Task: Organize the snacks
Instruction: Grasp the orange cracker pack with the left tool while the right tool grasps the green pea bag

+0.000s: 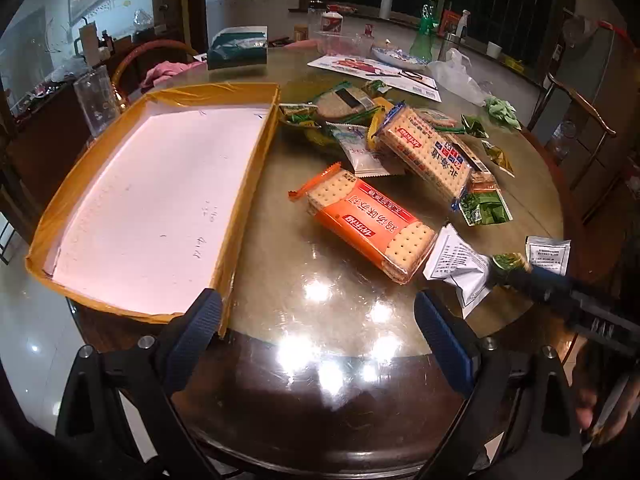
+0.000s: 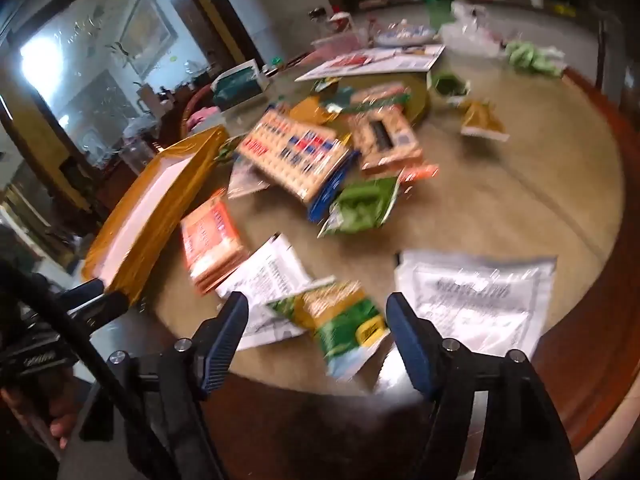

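Note:
A shallow tray (image 1: pixel 256 160) with yellow taped walls and a white floor lies at the table's left, with nothing in it; it also shows in the right wrist view (image 2: pixel 140 216). An orange cracker pack (image 1: pixel 364 224) lies right of it, with a blue cracker pack (image 1: pixel 428 152) and a heap of green packets behind. My left gripper (image 1: pixel 318 328) is open above the table's near edge, holding nothing. My right gripper (image 2: pixel 316 332) is open, its jaws either side of a small green and yellow packet (image 2: pixel 344 320) lying on a white sachet (image 2: pixel 268 276). The right wrist view is blurred.
The round glass-topped table (image 1: pixel 320 308) also holds a second white sachet (image 2: pixel 476 300), a green packet (image 2: pixel 360 208), a clear glass (image 1: pixel 96 96) left of the tray, papers, a plate, a green bottle and plastic bags at the back. A chair (image 1: pixel 576 104) stands at the right.

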Demonstrator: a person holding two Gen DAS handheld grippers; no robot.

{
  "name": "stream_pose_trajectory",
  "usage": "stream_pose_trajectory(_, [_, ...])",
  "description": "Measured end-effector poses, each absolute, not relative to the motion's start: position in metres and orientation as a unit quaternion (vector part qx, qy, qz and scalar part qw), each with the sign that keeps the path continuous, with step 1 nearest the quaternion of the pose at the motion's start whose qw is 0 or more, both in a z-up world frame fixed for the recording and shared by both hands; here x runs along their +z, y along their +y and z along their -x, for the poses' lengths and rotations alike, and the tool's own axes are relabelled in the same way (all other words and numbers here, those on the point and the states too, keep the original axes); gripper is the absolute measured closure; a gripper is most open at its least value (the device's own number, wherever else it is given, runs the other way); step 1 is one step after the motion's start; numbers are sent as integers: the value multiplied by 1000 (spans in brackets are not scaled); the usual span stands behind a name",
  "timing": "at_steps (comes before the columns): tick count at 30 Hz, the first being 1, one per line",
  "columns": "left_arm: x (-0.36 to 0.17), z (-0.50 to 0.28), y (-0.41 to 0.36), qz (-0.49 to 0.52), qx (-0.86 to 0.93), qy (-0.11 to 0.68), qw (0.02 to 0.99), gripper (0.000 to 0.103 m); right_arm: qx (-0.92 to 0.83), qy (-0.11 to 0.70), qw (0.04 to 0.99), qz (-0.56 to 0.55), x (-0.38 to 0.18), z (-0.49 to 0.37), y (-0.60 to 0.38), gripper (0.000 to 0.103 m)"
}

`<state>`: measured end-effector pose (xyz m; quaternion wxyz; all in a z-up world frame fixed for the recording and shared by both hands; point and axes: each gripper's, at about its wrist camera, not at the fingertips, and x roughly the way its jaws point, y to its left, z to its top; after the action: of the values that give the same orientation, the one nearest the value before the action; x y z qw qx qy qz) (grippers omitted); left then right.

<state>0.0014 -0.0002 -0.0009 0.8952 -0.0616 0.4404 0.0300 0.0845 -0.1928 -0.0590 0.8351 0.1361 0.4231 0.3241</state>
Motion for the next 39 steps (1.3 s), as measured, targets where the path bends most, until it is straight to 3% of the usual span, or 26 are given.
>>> stream_pose_trajectory(1, [-2, -3, 0, 62, 31, 441, 895, 6, 331, 424, 833, -128, -58, -79, -191, 48])
stream_pose_trajectory(11, [-4, -13, 4, 77, 9, 459, 885, 6, 336, 422, 832, -129, -49, -69, -184, 48])
stream_pose_trajectory(24, [-5, -16, 1, 58, 19, 453, 890, 6, 301, 465, 804, -215, -65, -60, -196, 48])
stream_pose_trajectory(28, [-3, -13, 1, 46, 21, 448, 893, 6, 289, 462, 803, -242, -65, -77, -187, 38])
stream_pose_trajectory(32, [-3, -12, 7, 44, 29, 442, 896, 6, 279, 466, 798, -262, -65, -85, -185, 38])
stream_pose_trajectory(35, [-4, -13, 8, 47, 25, 440, 896, 6, 262, 464, 813, -234, -63, -80, -184, 42])
stream_pose_trajectory(39, [-5, -16, 4, 52, 16, 448, 892, 6, 252, 458, 830, -198, -63, -72, -184, 60])
